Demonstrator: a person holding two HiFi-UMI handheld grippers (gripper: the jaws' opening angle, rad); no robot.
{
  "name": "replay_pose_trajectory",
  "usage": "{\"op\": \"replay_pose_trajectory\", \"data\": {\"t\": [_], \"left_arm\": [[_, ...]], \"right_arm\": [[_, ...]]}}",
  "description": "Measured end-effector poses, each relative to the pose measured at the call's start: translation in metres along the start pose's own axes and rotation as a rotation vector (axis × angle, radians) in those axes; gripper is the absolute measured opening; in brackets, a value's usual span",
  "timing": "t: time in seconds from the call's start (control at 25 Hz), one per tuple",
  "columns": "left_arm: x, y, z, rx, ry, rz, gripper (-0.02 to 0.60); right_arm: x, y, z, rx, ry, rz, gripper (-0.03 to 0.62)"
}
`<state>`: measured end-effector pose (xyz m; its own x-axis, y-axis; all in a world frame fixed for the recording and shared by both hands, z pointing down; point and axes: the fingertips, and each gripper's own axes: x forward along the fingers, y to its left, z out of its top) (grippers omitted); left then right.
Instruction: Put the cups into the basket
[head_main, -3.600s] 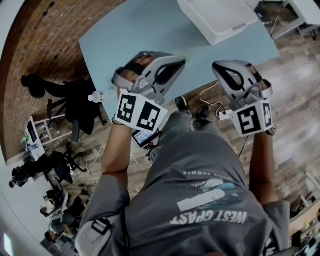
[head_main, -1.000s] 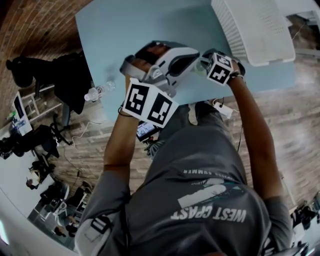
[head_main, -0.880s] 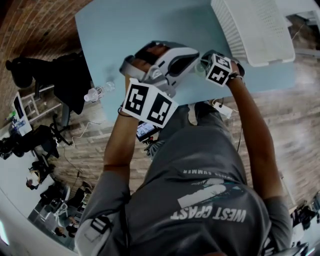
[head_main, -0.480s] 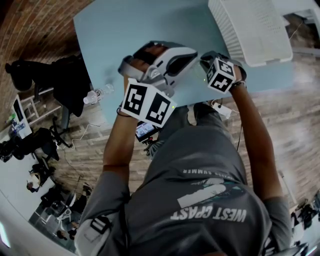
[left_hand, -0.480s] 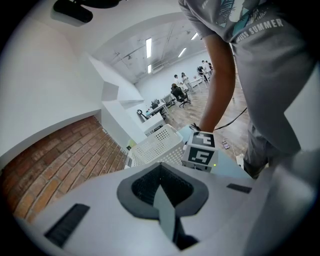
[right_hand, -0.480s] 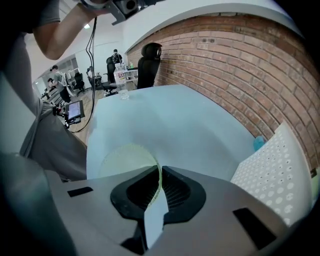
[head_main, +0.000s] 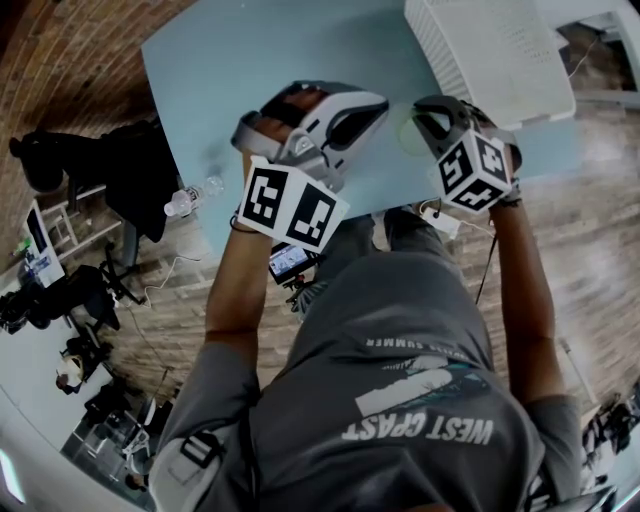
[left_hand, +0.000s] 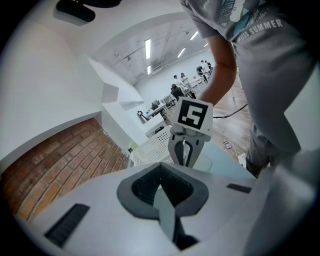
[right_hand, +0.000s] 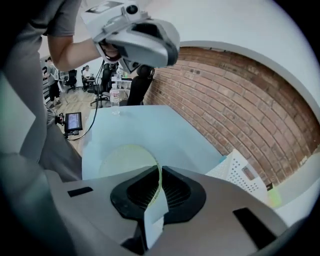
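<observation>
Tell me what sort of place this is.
Probably an open-plan office or lab workspace: there's a brick wall, black office chairs on a wood floor, and long ceiling strip lights.

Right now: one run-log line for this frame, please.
left claw shut, empty | right claw shut on cup wall | cup outside basket | basket on table

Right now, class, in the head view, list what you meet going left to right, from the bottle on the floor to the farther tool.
In order: water bottle → left tool → right tool, shut on a clear cup. The white basket overlaps it, so is omitted.
</observation>
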<state>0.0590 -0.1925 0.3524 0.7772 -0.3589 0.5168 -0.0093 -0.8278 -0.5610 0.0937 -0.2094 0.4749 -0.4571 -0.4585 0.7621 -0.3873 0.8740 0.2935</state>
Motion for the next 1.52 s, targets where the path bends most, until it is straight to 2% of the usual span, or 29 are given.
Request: {"op": "replay_pose_trajectory", "data": {"t": [0.28,0.64,1.28,1.52], "left_arm": [[0.008,0.009,0.007,0.007,-0.011,0.006,0.002],[0.020,0.019,0.016,0.009,-0.015,0.014,0.002],[0.039,0.025,0.023,0.001,-0.004,0.028,0.002],[0.046,0.029,0.024,-0.007,0.004,0.034,0.002]], "right_arm": [[-0.051,-0.036,0.016,-0.009,-0.059,-0.106,0.031],[-0.100,-0.081,0.011,0.020,-0.099,-0.225,0.032],[-0.133,-0.135,-0.029,0.047,-0.074,-0.313,0.032],[-0.129,-0.154,-0.051,0.056,-0.042,-0.316,0.031]]}}
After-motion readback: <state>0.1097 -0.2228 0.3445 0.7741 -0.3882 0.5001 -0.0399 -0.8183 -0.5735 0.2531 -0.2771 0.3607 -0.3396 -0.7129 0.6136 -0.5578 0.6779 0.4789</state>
